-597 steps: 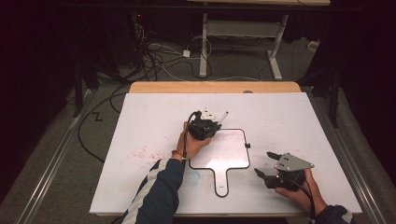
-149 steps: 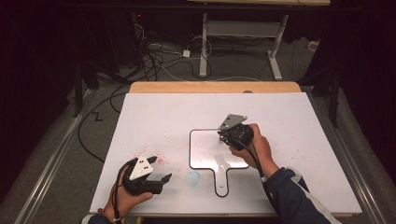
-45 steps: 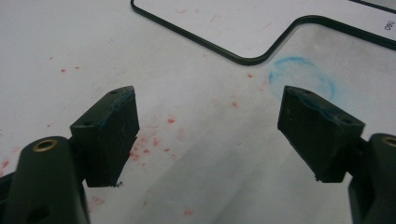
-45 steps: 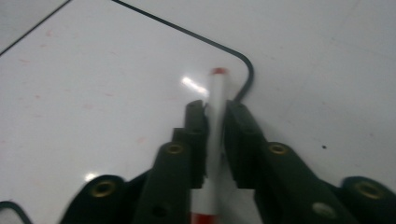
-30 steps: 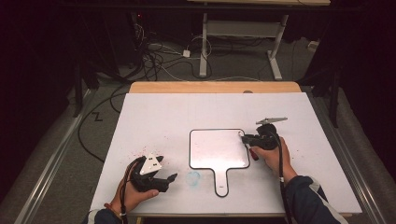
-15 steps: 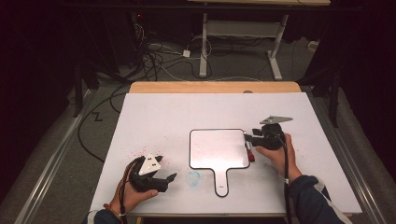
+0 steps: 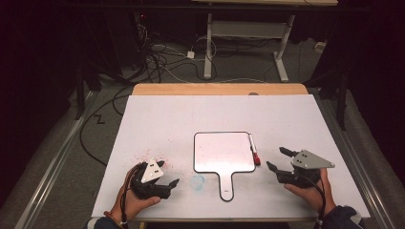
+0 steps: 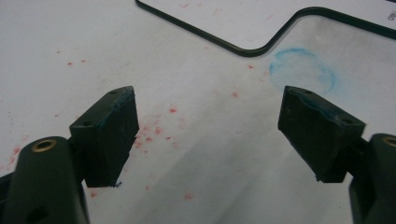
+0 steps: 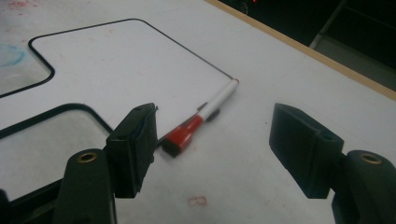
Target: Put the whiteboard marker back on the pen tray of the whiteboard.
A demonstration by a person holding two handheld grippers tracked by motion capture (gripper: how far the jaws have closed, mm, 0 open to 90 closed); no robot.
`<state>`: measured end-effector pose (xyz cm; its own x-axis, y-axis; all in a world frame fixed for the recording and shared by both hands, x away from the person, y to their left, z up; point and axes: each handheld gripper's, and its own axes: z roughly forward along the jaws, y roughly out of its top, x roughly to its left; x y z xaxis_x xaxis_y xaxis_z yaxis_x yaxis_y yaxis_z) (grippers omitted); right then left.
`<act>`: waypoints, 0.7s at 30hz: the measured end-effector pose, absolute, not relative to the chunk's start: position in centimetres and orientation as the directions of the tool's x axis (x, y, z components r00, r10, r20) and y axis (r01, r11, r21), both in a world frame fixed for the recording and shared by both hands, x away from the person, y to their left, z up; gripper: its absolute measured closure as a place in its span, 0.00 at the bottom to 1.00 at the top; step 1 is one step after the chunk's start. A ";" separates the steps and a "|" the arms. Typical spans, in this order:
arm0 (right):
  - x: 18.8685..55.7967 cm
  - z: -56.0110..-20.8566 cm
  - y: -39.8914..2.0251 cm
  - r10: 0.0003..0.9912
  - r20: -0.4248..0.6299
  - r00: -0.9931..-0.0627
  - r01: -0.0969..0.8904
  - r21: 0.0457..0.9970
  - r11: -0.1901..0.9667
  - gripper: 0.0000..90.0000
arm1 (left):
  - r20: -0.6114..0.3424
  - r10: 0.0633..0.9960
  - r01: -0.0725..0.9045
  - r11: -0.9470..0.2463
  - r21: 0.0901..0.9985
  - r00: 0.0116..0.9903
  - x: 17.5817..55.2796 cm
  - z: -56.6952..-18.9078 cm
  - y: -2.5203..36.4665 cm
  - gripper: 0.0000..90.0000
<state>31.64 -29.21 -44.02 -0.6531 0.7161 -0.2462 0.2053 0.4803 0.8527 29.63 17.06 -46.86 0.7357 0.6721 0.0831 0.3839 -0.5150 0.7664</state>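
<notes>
Withdrawn from the board edge toward the near table corner: right gripper [image 7: 282, 164], jaws wide apart, empty. High view: marker [image 7: 253, 149] lying along right edge of paddle whiteboard [image 7: 223, 151]; left gripper [image 7: 165, 181] resting near-left, spread, empty. Left gripper view: blue smudge [image 8: 302, 71] uncleaned. Right gripper view: red cap [image 9: 183, 135] fitted, marker apparently set down; likely nearly finished.

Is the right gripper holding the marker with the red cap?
No, the right gripper is open with nothing between its fingers, and the marker lies on the table along the edge of the whiteboard.
</notes>
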 end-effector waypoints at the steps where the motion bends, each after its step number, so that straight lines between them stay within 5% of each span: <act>1: 31.4 -44.1 -29.3 0.714 -0.249 -0.654 0.203 0.852 0.483 0.38 | 0.084 0.675 0.382 -0.511 0.770 0.733 29.7 -46.8 17.0 0.21; 21: 29.5 -44.6 -30.7 0.733 -0.253 -0.631 0.229 0.842 0.488 0.29 | 0.107 0.655 0.360 -0.536 0.764 0.748 29.7 -46.7 16.6 0.21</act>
<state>29.48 -30.74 -44.64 -0.6311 0.7332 -0.2532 0.2288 0.4879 0.8424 29.74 16.57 -46.71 0.7483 0.6547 0.1068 0.3597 -0.5358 0.7638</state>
